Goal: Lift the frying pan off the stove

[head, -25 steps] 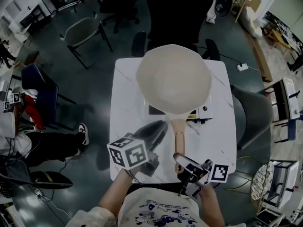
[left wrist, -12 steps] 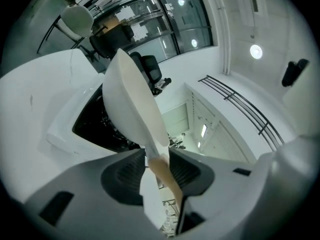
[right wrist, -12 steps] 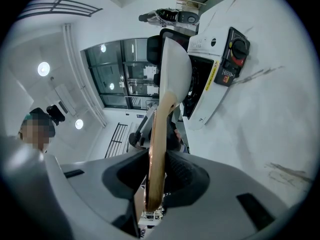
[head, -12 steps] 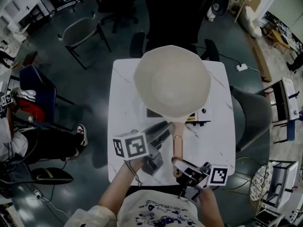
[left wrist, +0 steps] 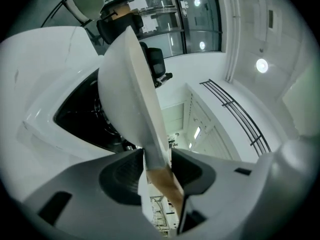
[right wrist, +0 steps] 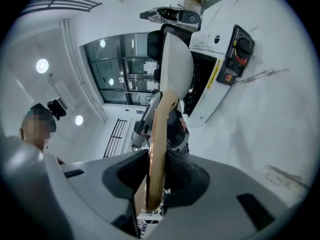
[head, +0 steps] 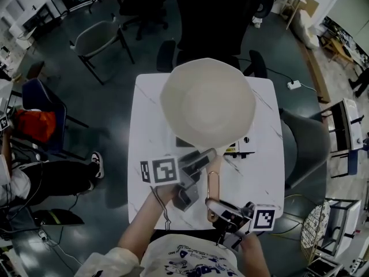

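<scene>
Frying pan filled the frame's centre, apparently raised just clear of the stove beneath it, so the lift looked mostly done. Right gripper, lower centre, pinched the end of the handle. Left gripper was opening its jaws around the handle's neck without pressing; carrying the pan away remained

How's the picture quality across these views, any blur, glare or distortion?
Head view: dim, with darkened, bent edges; the frying pan is pale, no glare. Left gripper view: strong fisheye, black corners, ceiling lights flaring. Right gripper view: same fisheye, handle slightly soft up close.
</scene>
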{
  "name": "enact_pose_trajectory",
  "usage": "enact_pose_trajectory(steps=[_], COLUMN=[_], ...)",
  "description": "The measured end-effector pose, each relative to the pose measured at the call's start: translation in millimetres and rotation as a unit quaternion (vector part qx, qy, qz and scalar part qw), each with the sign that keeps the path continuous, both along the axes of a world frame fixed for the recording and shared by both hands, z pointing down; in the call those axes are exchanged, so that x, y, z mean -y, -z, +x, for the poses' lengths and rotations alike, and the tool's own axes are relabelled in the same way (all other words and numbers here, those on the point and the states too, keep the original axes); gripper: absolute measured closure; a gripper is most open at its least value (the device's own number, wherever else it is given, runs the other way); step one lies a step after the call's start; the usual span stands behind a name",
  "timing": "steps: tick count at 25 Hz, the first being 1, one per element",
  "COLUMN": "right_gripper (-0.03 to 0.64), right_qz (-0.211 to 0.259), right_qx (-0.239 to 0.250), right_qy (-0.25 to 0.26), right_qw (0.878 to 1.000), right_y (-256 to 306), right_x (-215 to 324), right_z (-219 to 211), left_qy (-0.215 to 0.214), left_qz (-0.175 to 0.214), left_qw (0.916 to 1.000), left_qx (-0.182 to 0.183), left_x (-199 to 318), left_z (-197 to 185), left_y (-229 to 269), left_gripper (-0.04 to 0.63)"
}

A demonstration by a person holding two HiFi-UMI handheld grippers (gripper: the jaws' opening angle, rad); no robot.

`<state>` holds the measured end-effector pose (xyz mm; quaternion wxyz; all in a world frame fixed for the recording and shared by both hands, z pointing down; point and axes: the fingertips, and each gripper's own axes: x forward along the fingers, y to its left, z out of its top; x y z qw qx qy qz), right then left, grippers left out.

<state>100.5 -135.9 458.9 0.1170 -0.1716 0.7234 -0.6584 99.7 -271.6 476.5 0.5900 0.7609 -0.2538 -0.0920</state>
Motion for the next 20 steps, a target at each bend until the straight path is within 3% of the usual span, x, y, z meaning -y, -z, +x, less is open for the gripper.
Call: enact_pose_trajectory(steps=[15,20], right_gripper=[0.502,0.502], right_qz=[-0.002,-0.001], right_qx=[-0.007,-0.013], right_qy=[0.022,0.019], right_qw=[1.0,1.0], right_y=[-1,-1], right_x=[0,0], right_z=[0,0], left_qy=[-0.039,-0.029], left_qz=[-0.014,-0.016], left_qw=[0.9987,0.999], left_qx=[-0.03,-0.028], left_x=[7,7], left_z=[16,17], left_y=[-5,-4], left_gripper=[0.41,0.41])
